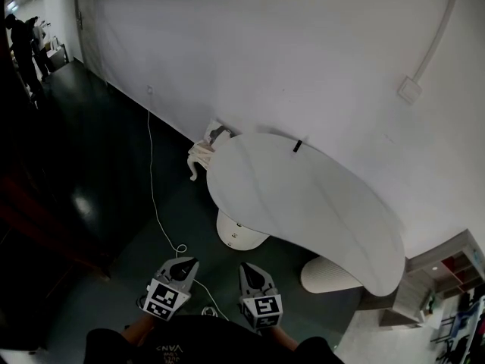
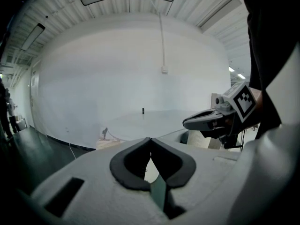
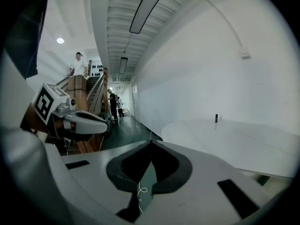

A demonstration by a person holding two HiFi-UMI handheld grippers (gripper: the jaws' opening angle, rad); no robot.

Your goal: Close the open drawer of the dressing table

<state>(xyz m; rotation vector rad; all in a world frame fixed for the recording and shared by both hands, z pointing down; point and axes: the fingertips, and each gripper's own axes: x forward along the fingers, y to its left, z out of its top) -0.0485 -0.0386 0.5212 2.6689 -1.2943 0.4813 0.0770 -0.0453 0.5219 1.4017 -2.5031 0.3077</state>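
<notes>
The dressing table [image 1: 303, 203] has a white, bean-shaped top and stands against the white wall; a small black item [image 1: 298, 146] stands on it near the wall. No drawer front shows in any view; the top hides whatever is under it. Both grippers hang low in the head view, well short of the table, over dark floor. My left gripper [image 1: 184, 262] is shut with nothing between its tips [image 2: 150, 138]. My right gripper [image 1: 252, 268] is also shut and empty [image 3: 150, 142]. Each one shows in the other's view, side by side and pointing towards the table top [image 2: 154, 118] [image 3: 225, 135].
A round white stool [image 1: 239, 235] and a ribbed white pouf [image 1: 330, 275] sit under the table's near edge. A thin white cable [image 1: 154, 196] runs across the dark floor. A small white ornate piece [image 1: 198, 158] stands at the table's left end. People stand at the far left [image 1: 23, 44].
</notes>
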